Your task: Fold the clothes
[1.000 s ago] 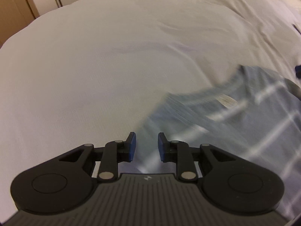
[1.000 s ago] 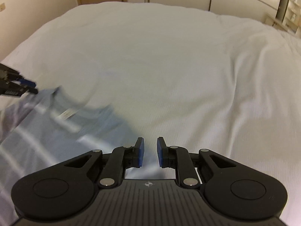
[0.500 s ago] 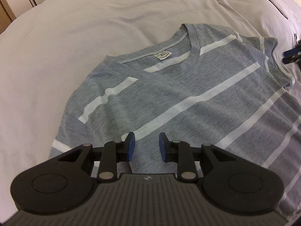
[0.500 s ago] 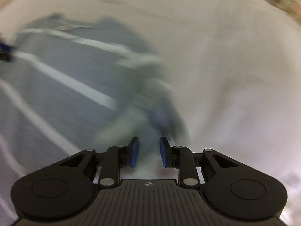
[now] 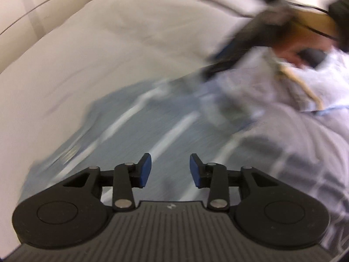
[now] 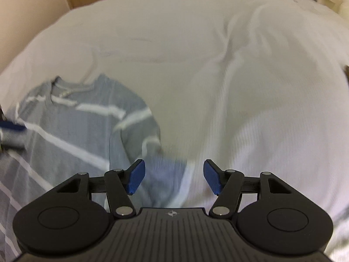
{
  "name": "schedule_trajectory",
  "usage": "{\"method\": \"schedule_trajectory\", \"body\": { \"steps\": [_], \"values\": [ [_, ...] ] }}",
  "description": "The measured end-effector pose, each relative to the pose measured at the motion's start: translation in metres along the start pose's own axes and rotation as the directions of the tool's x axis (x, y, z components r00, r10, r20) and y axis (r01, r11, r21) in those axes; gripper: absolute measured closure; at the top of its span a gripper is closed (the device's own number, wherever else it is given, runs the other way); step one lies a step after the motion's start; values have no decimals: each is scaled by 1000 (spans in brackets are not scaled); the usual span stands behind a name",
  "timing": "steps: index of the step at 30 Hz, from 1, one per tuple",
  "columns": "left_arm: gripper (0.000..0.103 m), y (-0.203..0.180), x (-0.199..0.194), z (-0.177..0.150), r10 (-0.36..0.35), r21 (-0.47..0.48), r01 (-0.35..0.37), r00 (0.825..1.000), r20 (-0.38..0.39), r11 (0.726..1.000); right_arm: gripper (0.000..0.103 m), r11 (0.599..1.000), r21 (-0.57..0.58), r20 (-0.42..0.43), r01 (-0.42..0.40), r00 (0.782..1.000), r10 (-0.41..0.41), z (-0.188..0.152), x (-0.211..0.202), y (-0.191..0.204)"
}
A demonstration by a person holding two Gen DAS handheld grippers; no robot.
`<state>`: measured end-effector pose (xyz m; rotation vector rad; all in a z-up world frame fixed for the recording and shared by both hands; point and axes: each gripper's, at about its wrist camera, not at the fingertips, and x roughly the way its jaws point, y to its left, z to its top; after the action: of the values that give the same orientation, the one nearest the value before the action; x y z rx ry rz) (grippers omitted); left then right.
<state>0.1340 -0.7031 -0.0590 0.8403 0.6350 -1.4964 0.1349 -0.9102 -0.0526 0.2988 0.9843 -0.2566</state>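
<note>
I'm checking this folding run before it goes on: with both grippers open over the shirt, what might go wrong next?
1. The sleeve already lies folded and rumpled on the shirt; a grab there may pinch extra layers.
2. The right gripper straddles the shirt's edge and the white sheet, so it might catch the sheet too.
3. The left gripper view is motion-blurred; closing now risks a poor grip.

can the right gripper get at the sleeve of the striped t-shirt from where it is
Probably yes. The right gripper is open, and the grey striped t-shirt lies flat on the white bedsheet with its sleeve just ahead, uncovered.
</note>
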Motion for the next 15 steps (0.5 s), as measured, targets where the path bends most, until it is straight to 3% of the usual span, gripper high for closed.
{"method": "schedule_trajectory", "body": {
  "steps": [1, 2, 3, 4, 6, 10, 14, 15],
  "values": [
    [67, -16, 6, 6, -16, 42, 15, 1000, 10, 999, 46, 1000, -9, -13, -27, 1000, 27, 5, 6, -3],
    [67, -31, 12, 12, -27, 81, 26, 1000, 15, 996, 68, 998, -15, -37, -54, 998, 54, 8, 11, -8],
    [67, -43, 17, 17, -35, 104, 33, 999, 18, 994, 102, 996, -12, -74, -85, 994, 84, 11, 18, -13],
    [67, -54, 21, 21, -39, 116, 37, 999, 19, 993, 101, 995, -13, -97, -103, 990, 102, 14, 22, -18],
    [65, -67, 29, 26, -55, 101, 54, 998, 13, 993, 101, 997, -47, -68, -66, 996, 62, 21, 15, -28],
    [63, -81, 43, 29, -60, 56, 61, 998, -21, 997, 98, 1000, -9, 72, 22, 997, -21, 38, -4, -48],
    [55, -83, 50, 27, -40, 48, 43, 998, -51, 998, 67, 999, 25, 109, 33, 993, -36, 31, -18, -54],
    [54, -81, 51, 26, -36, 45, 39, 998, -59, 998, 66, 999, 45, 108, 24, 994, -29, 26, -22, -54]
  ]
}}
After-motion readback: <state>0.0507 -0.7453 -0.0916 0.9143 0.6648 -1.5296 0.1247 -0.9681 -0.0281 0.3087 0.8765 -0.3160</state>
